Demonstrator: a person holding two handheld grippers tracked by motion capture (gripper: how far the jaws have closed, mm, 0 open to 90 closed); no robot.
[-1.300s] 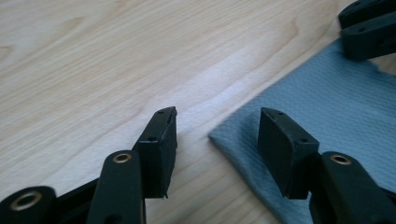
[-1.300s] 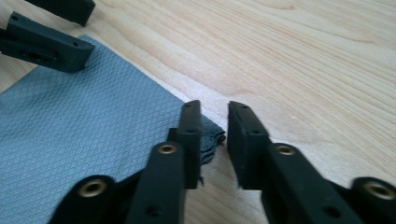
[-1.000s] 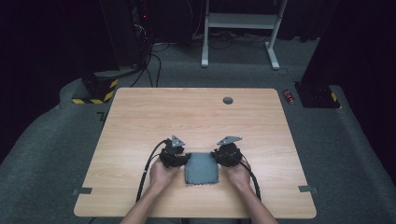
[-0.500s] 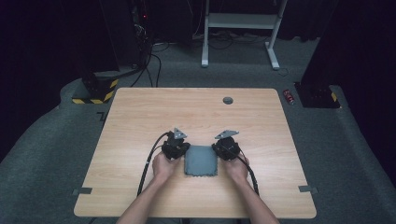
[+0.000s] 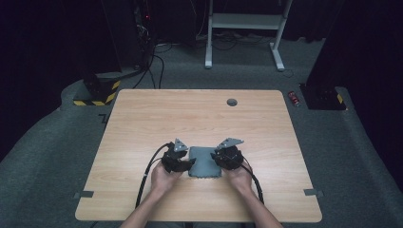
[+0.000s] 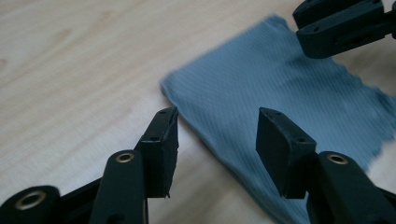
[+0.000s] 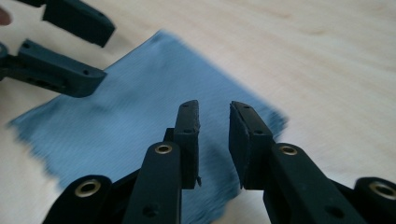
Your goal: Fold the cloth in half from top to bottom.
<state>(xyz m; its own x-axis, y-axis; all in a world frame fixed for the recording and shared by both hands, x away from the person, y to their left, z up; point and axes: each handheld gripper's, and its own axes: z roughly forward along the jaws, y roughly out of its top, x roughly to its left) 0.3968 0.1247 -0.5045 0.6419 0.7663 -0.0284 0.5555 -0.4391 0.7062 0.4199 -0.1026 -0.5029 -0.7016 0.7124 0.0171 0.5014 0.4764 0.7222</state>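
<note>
Flat grey-blue square cloth [image 5: 205,162] w/ blurred edges; left gripper [image 6: 217,128] & right gripper [image 7: 214,122] flank it, jaws just opening, nothing pinched.

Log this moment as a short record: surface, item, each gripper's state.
surface: wooden table
item: grey-blue cloth, flat, pinked edge toward the person
left gripper: jaws just opening, apart over the cloth's edge, nothing pinched
right gripper: jaws just opening, narrow gap above the cloth, nothing pinched
other: small dark disc at the table's far edge
</note>
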